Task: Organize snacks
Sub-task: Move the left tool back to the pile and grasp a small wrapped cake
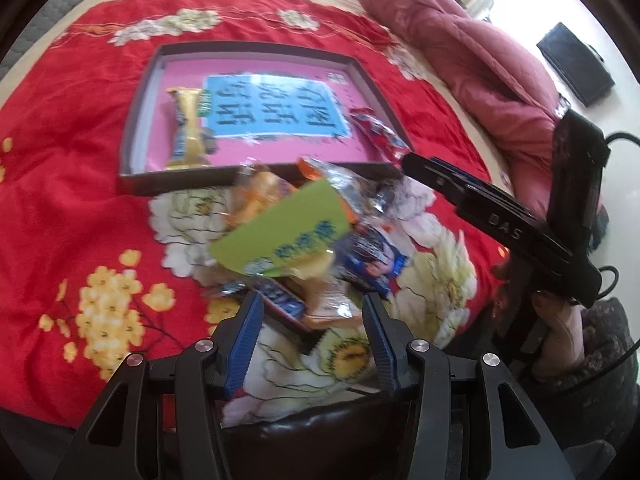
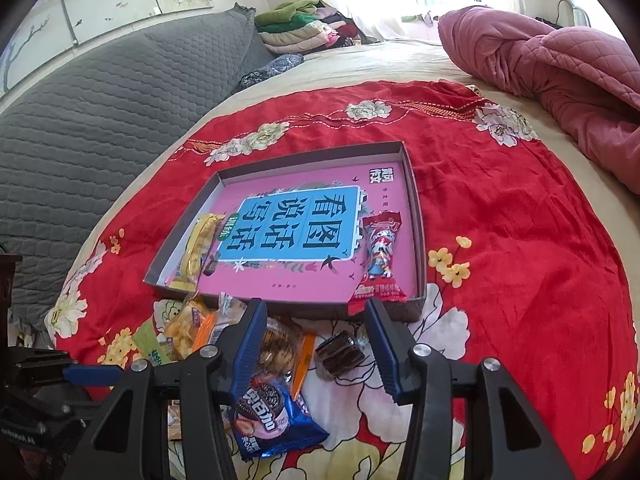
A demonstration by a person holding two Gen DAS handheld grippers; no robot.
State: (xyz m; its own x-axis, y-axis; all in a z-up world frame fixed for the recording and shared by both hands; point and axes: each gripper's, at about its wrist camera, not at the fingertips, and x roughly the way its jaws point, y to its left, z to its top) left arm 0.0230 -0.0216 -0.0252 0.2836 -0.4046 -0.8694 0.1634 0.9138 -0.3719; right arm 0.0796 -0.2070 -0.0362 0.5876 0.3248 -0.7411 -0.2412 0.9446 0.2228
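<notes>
A shallow cardboard tray (image 1: 176, 184) (image 2: 416, 240) with a pink and blue printed floor lies on the red flowered cloth. It holds a yellow snack bar (image 1: 186, 132) (image 2: 198, 248) on its left side and a red wrapped snack (image 1: 380, 132) (image 2: 380, 256) on its right. In front of it is a loose heap of snacks: a green packet (image 1: 280, 232), blue Oreo packets (image 1: 368, 256) (image 2: 272, 412), an orange-trimmed biscuit pack (image 2: 276, 344) and a dark cookie in clear wrap (image 2: 340, 354). My left gripper (image 1: 312, 304) hovers open over the heap. My right gripper (image 2: 316, 308) (image 1: 420, 166) stands open at the tray's near rim, nothing between its fingers.
A rolled pink quilt (image 1: 460, 60) (image 2: 560, 68) lies on the bed to the right, a grey padded headboard (image 2: 100, 120) to the left, folded clothes (image 2: 304, 28) at the back. A hand (image 1: 560, 320) holds the right gripper's handle. Bare red cloth (image 2: 520, 260) spreads right of the tray.
</notes>
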